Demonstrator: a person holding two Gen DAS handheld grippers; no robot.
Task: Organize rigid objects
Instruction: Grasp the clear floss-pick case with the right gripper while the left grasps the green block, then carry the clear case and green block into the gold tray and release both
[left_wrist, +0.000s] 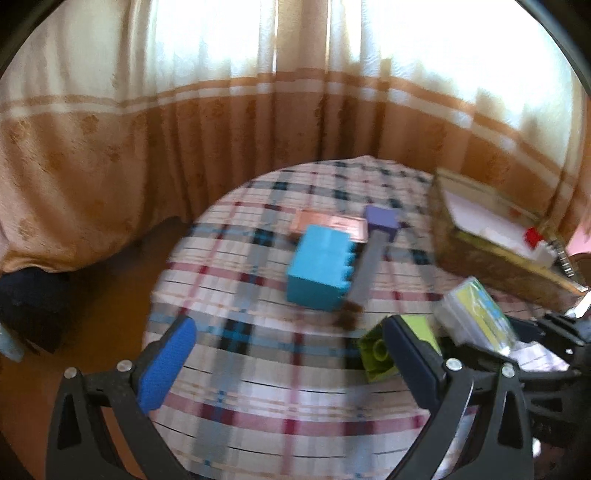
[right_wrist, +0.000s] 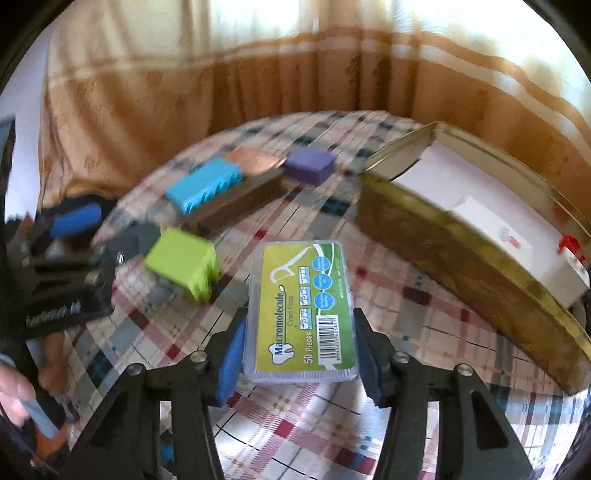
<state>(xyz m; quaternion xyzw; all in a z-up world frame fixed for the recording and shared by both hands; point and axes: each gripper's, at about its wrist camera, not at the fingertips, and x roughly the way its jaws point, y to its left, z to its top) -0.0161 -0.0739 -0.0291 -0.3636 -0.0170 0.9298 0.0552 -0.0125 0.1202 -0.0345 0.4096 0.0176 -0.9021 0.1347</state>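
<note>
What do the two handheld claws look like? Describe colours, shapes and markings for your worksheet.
Both claws, left and right, have black angular frames with triangular cut-outs and silver round bolts. Their fingers carry bright blue textured pads. The left body shows blurred white lettering, unreadable.

I am in a home, in a lived-in room. Behind my work hang long patterned curtains (left_wrist: 221, 110), cream above and tan below with pale stripes, daylight glowing through them. The round bench (left_wrist: 258, 369) wears a plaid tablecloth in red, blue and white. On it lie household bits: toy building blocks in blue (left_wrist: 319, 271) and lime green (right_wrist: 183, 262), a clear box of dental floss picks (right_wrist: 303, 314), and an old gold-rimmed tin (right_wrist: 461, 258) holding small boxes.
</note>
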